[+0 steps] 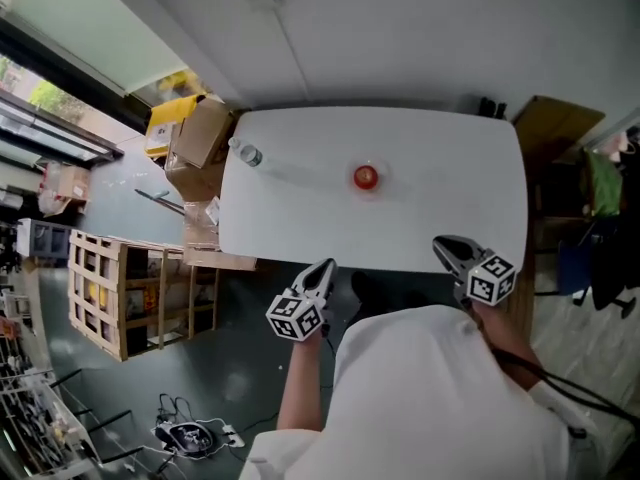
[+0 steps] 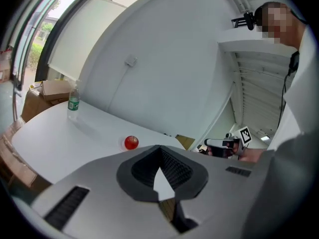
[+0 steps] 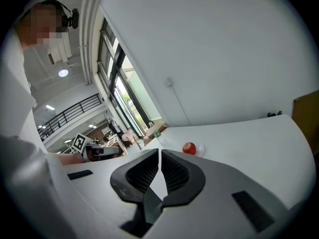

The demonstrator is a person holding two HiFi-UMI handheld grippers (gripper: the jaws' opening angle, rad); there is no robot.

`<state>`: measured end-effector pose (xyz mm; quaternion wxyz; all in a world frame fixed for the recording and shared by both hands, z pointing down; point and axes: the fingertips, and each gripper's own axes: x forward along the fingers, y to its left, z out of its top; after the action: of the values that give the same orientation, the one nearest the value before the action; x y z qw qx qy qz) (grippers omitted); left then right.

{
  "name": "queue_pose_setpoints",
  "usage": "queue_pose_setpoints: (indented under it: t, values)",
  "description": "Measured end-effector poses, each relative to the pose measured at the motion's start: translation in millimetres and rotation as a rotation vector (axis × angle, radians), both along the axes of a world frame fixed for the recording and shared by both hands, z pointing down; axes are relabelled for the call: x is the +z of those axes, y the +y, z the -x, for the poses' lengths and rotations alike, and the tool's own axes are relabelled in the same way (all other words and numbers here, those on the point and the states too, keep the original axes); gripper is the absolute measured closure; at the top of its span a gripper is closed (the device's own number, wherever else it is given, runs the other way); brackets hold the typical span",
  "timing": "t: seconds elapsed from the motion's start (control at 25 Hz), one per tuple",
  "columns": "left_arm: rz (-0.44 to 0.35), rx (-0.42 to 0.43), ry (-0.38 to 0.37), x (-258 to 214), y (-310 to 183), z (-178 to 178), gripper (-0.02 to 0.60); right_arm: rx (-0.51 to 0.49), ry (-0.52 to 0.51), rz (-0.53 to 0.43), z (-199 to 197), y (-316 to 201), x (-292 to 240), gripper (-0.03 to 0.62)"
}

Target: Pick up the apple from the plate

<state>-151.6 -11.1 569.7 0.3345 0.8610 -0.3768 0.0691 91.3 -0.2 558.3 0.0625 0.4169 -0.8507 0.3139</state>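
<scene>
- The apple sits on a small pale plate near the middle of the white table. Nothing touches it, so the pick-up itself is not yet done.
- The left gripper hangs at the near edge of the table, well apart from the apple. Its own view shows the jaws pressed together with nothing between them.
- The right gripper is over the near edge too, to the right of the apple and well short of it. Its jaws are also closed and empty, with only a thin seam showing where they meet.
- A plastic bottle stands near the table's far left corner, well clear of the plate.
- As I judge it, the task is at its very start, with every step left to do. One gripper has to open, reach across the table, close on the apple and lift it off the plate.
- The apple is round and smooth, so the jaws should close across its widest part or it may slip out.
</scene>
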Motion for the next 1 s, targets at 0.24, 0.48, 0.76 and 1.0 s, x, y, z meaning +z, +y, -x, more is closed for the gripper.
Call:
queue_pose_setpoints:
  t: [0.24,0.48,0.76,1.0]
  values:
    - [-0.019,0.140,-0.041,5.2,-37.3,2.0,0.580,0.099,0.005,0.018,13.0,-10.7,0.6,0.553]
    - [-0.038,0.250,-0.055,12.0,-64.1,-5.2,0.580,0.170,0.026,0.036,24.0,-12.4,5.4,0.553]
    - [-0.029,0.279,-0.064,23.6,-87.7,-25.3,0.580,0.231,0.047,0.077,11.3,-6.9,7.1,0.553]
    - [-0.015,0.269,-0.078,39.3,-107.3,-49.4,0.578,0.232,0.046,0.095,-7.8,-13.6,13.3,0.553]
